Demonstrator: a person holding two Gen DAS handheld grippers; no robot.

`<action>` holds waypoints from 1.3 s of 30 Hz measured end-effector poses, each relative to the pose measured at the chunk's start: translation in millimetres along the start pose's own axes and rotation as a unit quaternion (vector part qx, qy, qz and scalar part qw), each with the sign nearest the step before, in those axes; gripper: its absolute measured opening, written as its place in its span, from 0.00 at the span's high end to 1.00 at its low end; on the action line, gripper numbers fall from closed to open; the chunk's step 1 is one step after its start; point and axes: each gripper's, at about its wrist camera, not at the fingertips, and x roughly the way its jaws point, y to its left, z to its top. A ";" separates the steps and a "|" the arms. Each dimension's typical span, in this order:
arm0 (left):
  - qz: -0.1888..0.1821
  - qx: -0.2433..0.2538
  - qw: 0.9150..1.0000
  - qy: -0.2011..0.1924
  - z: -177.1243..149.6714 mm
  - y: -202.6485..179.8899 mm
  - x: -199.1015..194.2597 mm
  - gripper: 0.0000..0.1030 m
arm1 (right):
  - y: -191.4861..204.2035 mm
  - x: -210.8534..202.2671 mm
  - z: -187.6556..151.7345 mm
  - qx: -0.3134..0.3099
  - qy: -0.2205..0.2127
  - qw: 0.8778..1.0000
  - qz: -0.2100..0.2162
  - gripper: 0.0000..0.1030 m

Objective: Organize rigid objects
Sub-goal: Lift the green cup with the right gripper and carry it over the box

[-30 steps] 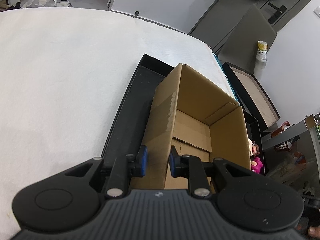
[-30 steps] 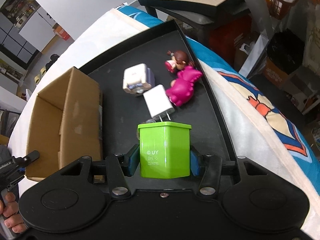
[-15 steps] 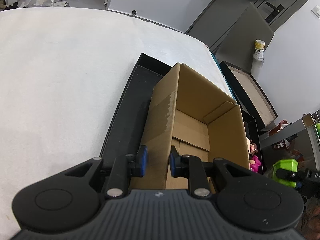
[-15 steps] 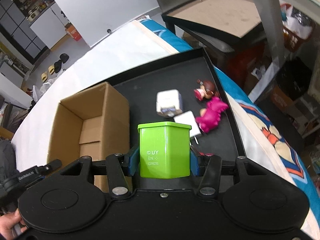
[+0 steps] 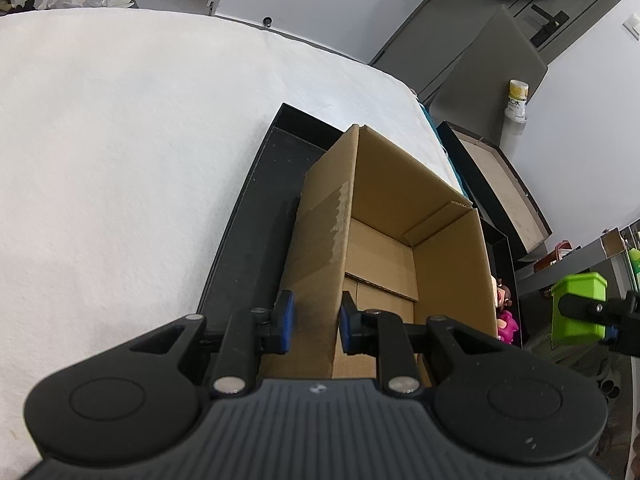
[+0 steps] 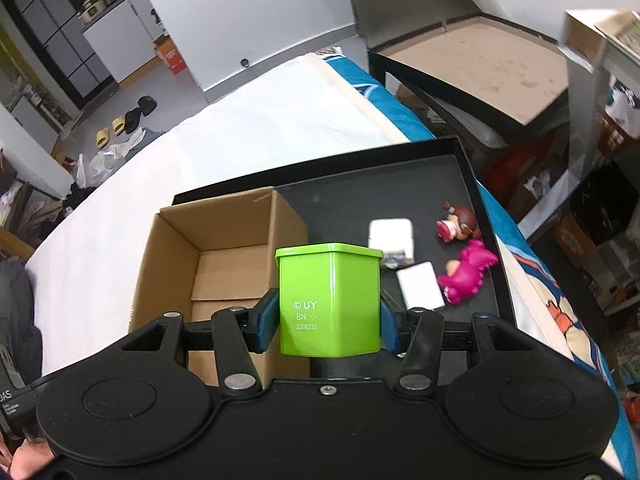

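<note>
My left gripper point(image 5: 313, 328) and right gripper point(image 6: 329, 324) are matte black, with blue-padded fingers point(image 5: 285, 322), silver screws, round embossed discs, and one ribbed grey housing.

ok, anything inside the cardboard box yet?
Nothing visible: the cardboard box shows only bare floor flaps. In the right wrist view the green container and the right gripper cover its near corner, so that part is unseen.

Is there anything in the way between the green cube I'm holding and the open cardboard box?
Nothing visible. The right gripper holds the green cube above the tray, beside the cardboard box. The box's open top looks empty; the left gripper only pinches its near wall.
</note>
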 end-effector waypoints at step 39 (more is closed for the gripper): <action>0.005 -0.016 1.000 -0.003 -1.8 3.1 -1.2 0.80 | 167.4 64.1 21.3 -0.258 0.027 0.965 -0.034 0.52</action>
